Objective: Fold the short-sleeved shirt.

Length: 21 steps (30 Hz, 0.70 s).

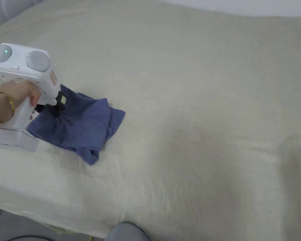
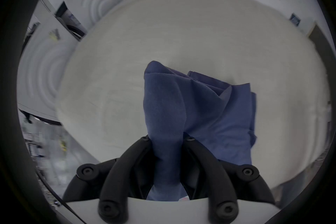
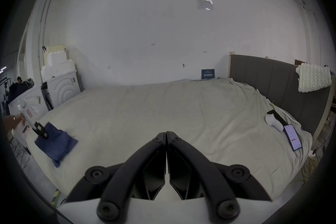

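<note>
**A:** so where's the shirt (image 1: 79, 125) at?

**B:** near the left edge of the bed (image 1: 193, 94), blue, bunched up in loose folds. One end is lifted off the sheet, the rest lies on it.

**A:** what's got it?

**B:** left gripper (image 1: 57, 106). In its own view the jaws are closed most of the way with a thick wad of the fabric pinched between them, both sides pressing on it. A hand (image 1: 19, 92) holds the white handle.

**A:** and the right gripper (image 3: 166, 134)?

**B:** jaws fully together, tips touching, nothing in them. It hangs over the bed's near side, well apart from the shirt. Far right on the bed there's a phone (image 3: 292, 137), just beside a white gadget (image 3: 273, 122).
</note>
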Available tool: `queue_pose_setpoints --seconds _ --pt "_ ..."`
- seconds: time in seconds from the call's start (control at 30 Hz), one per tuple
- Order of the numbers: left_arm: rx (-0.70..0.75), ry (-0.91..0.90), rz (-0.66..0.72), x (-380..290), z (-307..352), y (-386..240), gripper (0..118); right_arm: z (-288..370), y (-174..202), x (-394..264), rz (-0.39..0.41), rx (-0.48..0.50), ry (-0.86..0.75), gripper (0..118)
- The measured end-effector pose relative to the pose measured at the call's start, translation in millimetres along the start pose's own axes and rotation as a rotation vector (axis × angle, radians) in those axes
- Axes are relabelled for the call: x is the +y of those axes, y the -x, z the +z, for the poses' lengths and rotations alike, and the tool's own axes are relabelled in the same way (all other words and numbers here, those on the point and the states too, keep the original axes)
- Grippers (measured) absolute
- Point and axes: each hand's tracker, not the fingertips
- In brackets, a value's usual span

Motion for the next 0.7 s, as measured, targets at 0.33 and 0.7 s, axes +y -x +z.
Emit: queue_pose_setpoints --seconds 0.33,0.7 --pt "0.255 -0.030 -0.130 12.1 -57.1 41.7 72 -21.3 11.2 3.7 -0.021 -0.066 0.032 0" --pt "0.321 -0.452 0.095 0.0 58.3 33.8 92 -20.3 3.4 15.2 -0.020 0.021 0.003 0"
